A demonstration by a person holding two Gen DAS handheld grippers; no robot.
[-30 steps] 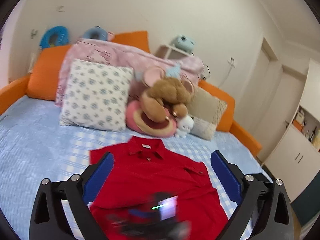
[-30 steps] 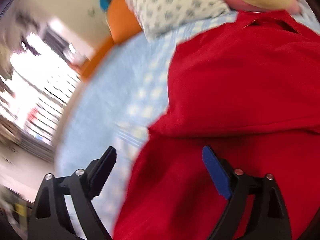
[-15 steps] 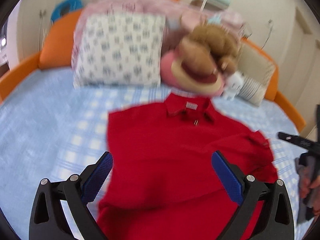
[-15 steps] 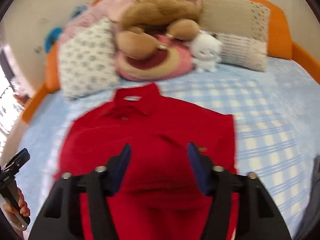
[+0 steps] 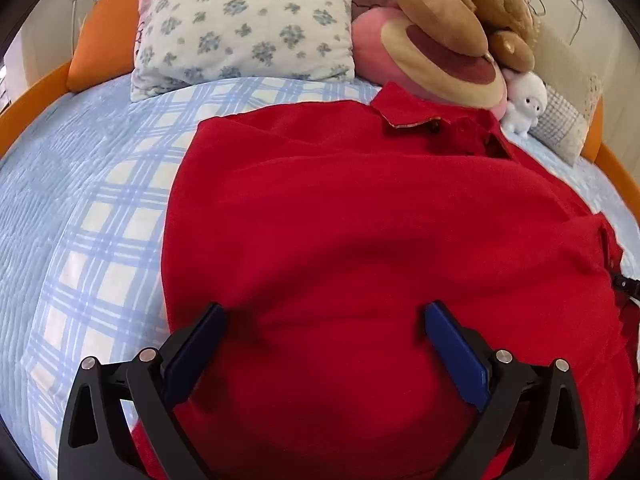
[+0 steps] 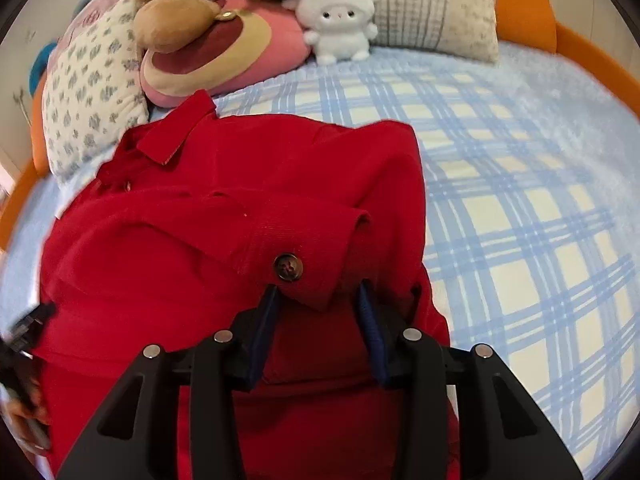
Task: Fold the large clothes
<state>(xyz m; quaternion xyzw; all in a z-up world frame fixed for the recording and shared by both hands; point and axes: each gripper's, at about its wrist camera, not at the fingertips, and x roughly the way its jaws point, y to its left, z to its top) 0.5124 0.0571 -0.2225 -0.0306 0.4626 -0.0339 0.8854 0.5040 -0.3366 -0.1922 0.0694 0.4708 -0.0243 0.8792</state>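
A red button-up shirt (image 5: 380,248) is spread on a blue plaid bed (image 5: 100,216), collar toward the head edge w/ pillows & plush toys. The left hand-held gripper (image 5: 320,332) is seen w/ fingers wide apart above the shirt's lower part. The right hand-held gripper (image 6: 318,312) is seen partly closed around a buttoned sleeve cuff (image 6: 304,256); firm pinch can't be told.

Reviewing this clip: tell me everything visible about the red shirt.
The red shirt is a thick, matte woven garment with a collar pointing toward the pillows. It lies on the blue checked bed cover, sleeves folded inward. A cuff with a dark button sits between the fingers of the right gripper, which look not fully shut. The left gripper is open over it.
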